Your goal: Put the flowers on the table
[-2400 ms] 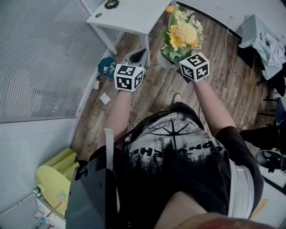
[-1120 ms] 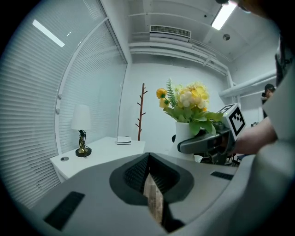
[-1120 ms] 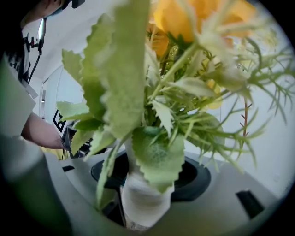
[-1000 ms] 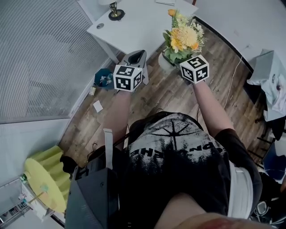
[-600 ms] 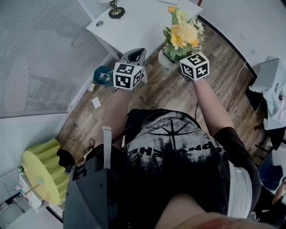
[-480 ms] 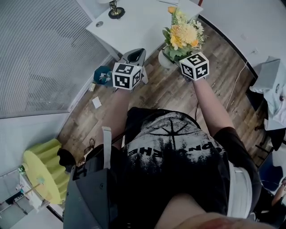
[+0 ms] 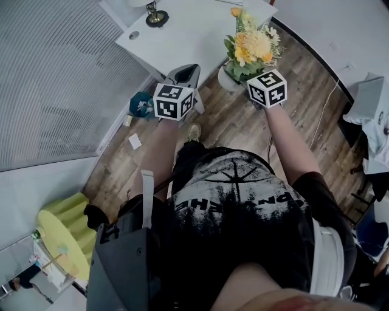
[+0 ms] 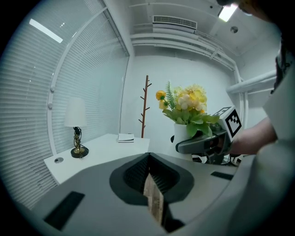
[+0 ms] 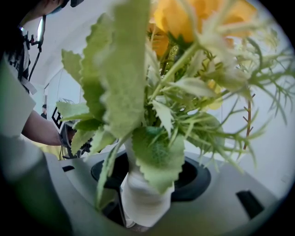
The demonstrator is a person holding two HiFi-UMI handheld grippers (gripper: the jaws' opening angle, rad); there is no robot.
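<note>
The flowers are a yellow and orange bunch with green leaves in a white vase. My right gripper is shut on the vase and holds it upright in the air, beside the white table's corner. Leaves fill the right gripper view. My left gripper is shut and holds nothing, level with the right one, near the table's front edge. In the left gripper view its jaws meet, with the table just beyond and the flowers to the right.
A lamp and a small round hole are on the table's left part; a white booklet lies at its far side. A blue bin stands on the wood floor by the blinds. A bare coat tree stands behind.
The person has walked nearer the table, carrying the flowers along; the table fills more of the top of the head view. Both grippers keep their hold and spacing.
</note>
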